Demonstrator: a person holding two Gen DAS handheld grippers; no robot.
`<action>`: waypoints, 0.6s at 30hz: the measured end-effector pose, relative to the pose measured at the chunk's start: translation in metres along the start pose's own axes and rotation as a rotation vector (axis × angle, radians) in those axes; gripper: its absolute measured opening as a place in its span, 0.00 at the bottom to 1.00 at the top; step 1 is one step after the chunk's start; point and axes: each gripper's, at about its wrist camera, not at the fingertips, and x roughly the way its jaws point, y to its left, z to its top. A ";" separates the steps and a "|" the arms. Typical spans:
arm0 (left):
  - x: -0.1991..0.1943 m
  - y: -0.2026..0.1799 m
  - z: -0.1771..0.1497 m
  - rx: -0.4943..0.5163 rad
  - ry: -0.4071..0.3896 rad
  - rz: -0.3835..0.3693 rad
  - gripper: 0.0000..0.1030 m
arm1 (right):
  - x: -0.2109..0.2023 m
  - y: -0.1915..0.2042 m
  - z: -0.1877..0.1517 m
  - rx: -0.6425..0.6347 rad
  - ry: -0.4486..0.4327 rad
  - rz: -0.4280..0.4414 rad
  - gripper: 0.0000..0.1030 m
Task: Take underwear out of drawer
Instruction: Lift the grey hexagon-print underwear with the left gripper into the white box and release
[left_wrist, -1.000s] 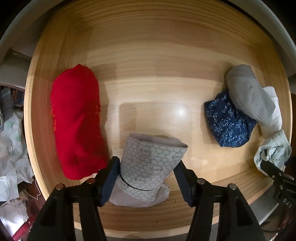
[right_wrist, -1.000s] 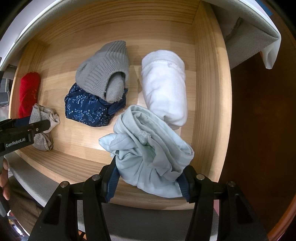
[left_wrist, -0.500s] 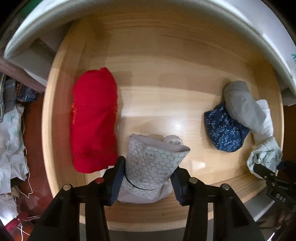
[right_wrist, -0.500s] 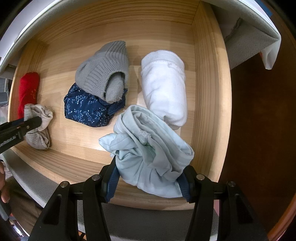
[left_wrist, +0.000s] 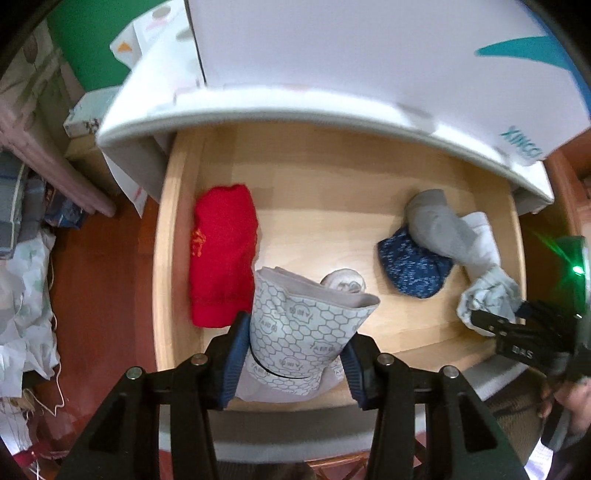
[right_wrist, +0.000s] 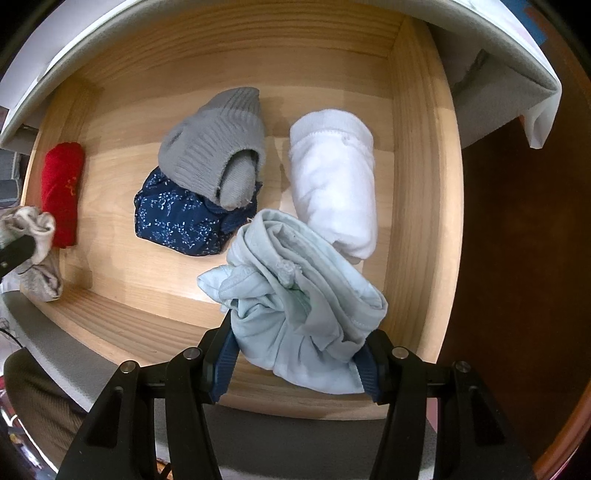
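My left gripper (left_wrist: 293, 356) is shut on grey underwear with a hexagon print (left_wrist: 303, 332) and holds it up above the open wooden drawer (left_wrist: 173, 258). My right gripper (right_wrist: 297, 363) is shut on a bunched pale blue underwear (right_wrist: 299, 295) at the drawer's front right. In the drawer lie a red roll (left_wrist: 223, 254), a navy floral piece (right_wrist: 177, 218), a grey knit roll (right_wrist: 218, 144) and a white roll (right_wrist: 336, 181). The left gripper's grey underwear shows at the left edge of the right wrist view (right_wrist: 37, 254).
A white cabinet top (left_wrist: 332, 81) overhangs the drawer's back. The drawer's front rail (right_wrist: 258, 395) runs under both grippers. Clutter and cloth (left_wrist: 26, 295) lie on the red-brown floor to the left. The right gripper's body shows in the left wrist view (left_wrist: 517, 339).
My left gripper has risen and pulled back with the hexagon-print underwear, so the drawer looks smaller and the cabinet top has come into view. My right gripper has stayed put.
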 end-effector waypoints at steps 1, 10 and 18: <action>-0.009 0.000 0.000 0.010 -0.012 -0.004 0.46 | 0.000 0.000 -0.001 -0.002 0.000 0.000 0.51; -0.077 -0.005 0.010 0.071 -0.142 -0.025 0.46 | 0.000 0.000 -0.001 0.002 -0.003 0.002 0.51; -0.176 -0.006 0.027 0.082 -0.356 -0.048 0.46 | -0.004 -0.002 -0.003 0.008 -0.015 0.001 0.51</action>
